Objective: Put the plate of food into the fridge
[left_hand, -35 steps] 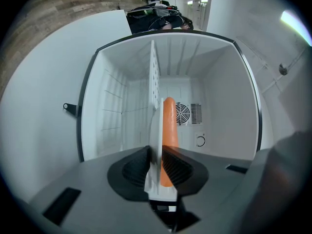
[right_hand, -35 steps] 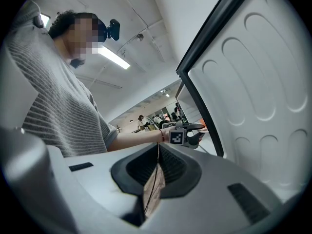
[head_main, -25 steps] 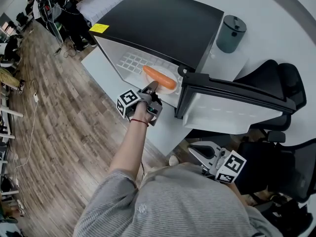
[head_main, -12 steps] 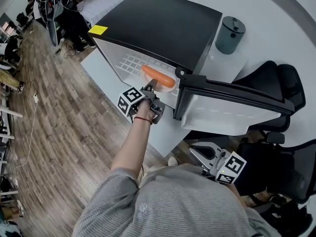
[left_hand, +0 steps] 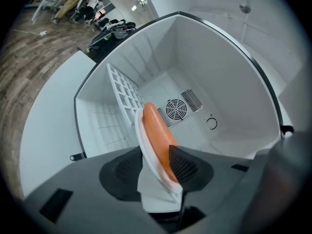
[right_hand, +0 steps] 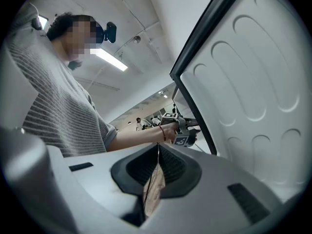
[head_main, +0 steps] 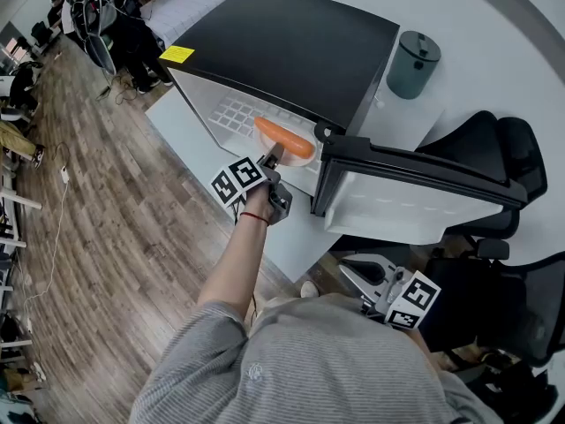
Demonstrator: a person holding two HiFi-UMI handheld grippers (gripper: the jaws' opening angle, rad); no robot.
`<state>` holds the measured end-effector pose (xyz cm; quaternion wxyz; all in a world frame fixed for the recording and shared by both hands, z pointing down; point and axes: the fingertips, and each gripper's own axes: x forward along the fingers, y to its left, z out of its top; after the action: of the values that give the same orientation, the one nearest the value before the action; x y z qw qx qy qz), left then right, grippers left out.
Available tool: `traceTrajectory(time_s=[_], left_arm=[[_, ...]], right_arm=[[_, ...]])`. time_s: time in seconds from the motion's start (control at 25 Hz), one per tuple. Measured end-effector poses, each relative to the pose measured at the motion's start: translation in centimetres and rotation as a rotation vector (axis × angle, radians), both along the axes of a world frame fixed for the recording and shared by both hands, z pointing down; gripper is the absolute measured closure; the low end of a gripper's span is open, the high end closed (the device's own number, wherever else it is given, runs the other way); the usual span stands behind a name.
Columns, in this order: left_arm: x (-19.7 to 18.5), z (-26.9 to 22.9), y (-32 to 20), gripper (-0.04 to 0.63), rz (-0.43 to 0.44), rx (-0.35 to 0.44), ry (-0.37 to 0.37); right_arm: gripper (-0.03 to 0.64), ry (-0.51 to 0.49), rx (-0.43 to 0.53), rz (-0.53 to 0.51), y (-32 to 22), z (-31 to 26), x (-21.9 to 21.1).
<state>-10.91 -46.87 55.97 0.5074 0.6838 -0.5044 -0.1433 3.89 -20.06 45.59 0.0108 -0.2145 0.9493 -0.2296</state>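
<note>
The plate [left_hand: 140, 135] with its long orange food [left_hand: 157, 130] already sits inside the fridge [head_main: 291, 42], directly in front of the left tongs [head_main: 272, 159]. The food lies across the fridge opening, crosswise to the tongs. Their jaws have just been opening and no longer seem to press, though the plate's near edge is between them, so I think they must draw straight back. The right tongs [head_main: 353, 270], clenched on nothing, wait low beside the open door [head_main: 415, 201], nearer to it.
</note>
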Motion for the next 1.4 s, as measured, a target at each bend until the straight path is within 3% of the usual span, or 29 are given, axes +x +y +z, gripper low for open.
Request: traceTrajectory(time_s=[0.24, 0.76, 1.2, 1.4], left_arm=[[0.1, 0.1, 0.7, 0.436, 0.048, 0.028, -0.143], [-0.7, -0.1, 1.2, 0.436, 0.073, 0.068, -0.304], [-1.5, -0.9, 1.8, 0.436, 0.109, 0.155, -0.563], [-1.7, -1.1, 2.4, 0.436, 0.111, 0.163, -0.597]], right_arm=[[0.603, 0.002, 0.0, -0.003, -0.1, 0.0, -0.1], [0.603, 0.006, 0.004, -0.006, 0.4, -0.1, -0.4], [0.603, 0.002, 0.011, -0.007, 1.3, -0.3, -0.5], [0.603, 0.001, 0.015, -0.011, 1.6, -0.4, -0.6]])
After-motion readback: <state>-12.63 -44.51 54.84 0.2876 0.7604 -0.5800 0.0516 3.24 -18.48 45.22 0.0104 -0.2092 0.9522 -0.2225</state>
